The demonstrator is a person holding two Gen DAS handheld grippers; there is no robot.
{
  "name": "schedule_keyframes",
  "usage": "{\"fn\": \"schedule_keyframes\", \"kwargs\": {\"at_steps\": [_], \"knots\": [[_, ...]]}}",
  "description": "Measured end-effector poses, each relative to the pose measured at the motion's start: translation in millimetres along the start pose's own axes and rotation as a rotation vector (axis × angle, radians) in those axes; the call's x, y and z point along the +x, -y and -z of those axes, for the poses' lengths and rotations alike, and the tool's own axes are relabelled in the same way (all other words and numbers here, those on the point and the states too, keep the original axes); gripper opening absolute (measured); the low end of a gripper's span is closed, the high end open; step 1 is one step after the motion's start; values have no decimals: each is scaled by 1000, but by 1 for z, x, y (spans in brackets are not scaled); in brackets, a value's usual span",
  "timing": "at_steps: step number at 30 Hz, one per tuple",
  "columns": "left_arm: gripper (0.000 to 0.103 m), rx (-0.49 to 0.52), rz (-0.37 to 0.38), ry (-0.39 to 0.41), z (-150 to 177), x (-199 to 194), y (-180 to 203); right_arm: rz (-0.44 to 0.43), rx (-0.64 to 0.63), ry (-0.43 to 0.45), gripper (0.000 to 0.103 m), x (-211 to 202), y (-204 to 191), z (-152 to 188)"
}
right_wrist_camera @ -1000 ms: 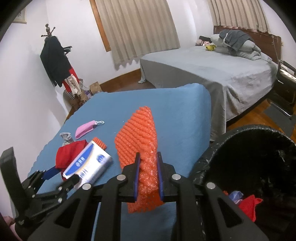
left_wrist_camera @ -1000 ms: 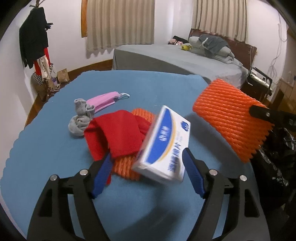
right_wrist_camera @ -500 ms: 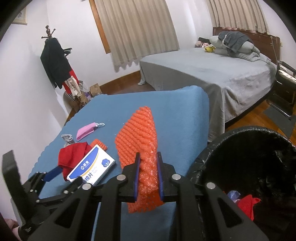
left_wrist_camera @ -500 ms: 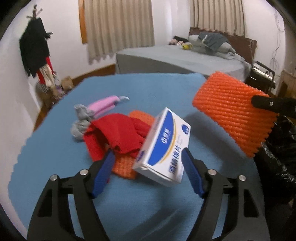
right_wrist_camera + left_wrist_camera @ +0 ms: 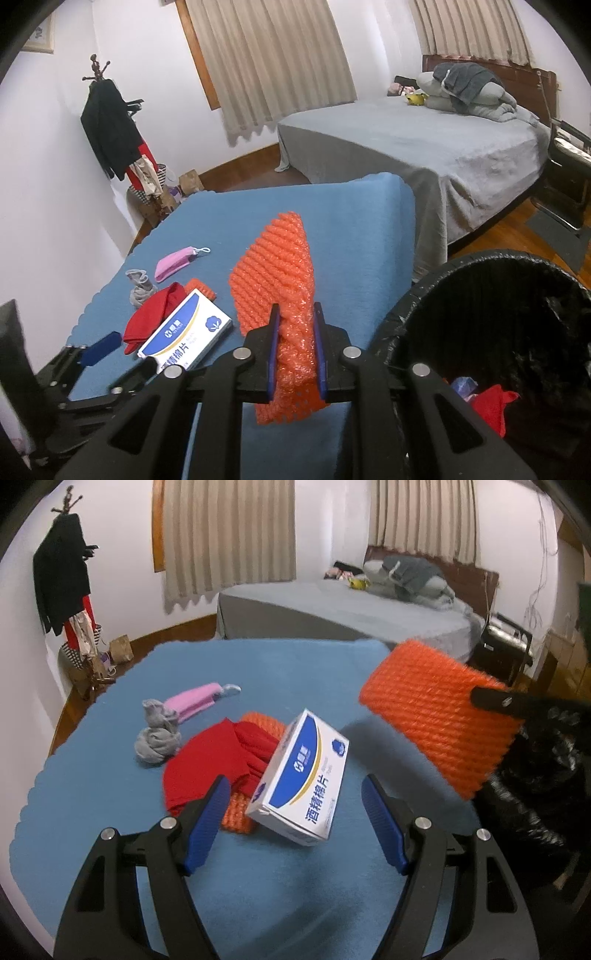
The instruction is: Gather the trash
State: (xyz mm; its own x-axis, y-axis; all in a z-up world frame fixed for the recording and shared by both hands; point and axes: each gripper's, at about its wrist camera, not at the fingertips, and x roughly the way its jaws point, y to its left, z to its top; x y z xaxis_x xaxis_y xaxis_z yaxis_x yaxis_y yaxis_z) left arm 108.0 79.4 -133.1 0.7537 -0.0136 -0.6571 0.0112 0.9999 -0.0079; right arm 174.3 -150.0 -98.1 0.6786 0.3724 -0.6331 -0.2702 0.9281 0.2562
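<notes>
My right fingers [image 5: 296, 345] are clamping the orange foam net [image 5: 275, 280] by its lower end, so most of it is standing free above the grip and a short tail is hanging below. My left fingers [image 5: 291, 825] are standing apart around the white and blue box [image 5: 301, 775], with a gap showing on both sides, so nothing is being held there yet.

The net is soft and I am pinching only a narrow strip; I judge it could be sliding out or flopping sideways on the way to the bin [image 5: 480, 291], which is sitting just to my right with its black liner [image 5: 535, 775] open. If it flops, it could be catching on the rim and landing on the floor. The box is tilting, propped on the red cloth [image 5: 207, 764] and a second orange net [image 5: 240, 814] beneath it. Closing on it at this angle could be squeezing a corner so that it twists away, or dragging the cloth along.

The second net is mostly buried. The bin's lower half is getting cut off, and only a red scrap [image 5: 491, 406] and something bluish are showing inside. The grey sock [image 5: 157, 738] and pink mask [image 5: 194, 701] are lying farther back on the blue tabletop [image 5: 295, 672]. The box's print is too small for me to read fully.
</notes>
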Motion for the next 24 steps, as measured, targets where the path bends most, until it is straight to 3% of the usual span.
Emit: {"fn": "schedule_keyframes", "kwargs": {"at_steps": [11,15,24], "knots": [[71,25,-7,-75,7,49,8,14,11,-21,16,9,2,2],[66,29,-4,-93,9,54,10,15,17,-26,16,12,4,4],[62,-28,31,-13,-11,26,2,-6,35,-5,16,3,13,3]]}}
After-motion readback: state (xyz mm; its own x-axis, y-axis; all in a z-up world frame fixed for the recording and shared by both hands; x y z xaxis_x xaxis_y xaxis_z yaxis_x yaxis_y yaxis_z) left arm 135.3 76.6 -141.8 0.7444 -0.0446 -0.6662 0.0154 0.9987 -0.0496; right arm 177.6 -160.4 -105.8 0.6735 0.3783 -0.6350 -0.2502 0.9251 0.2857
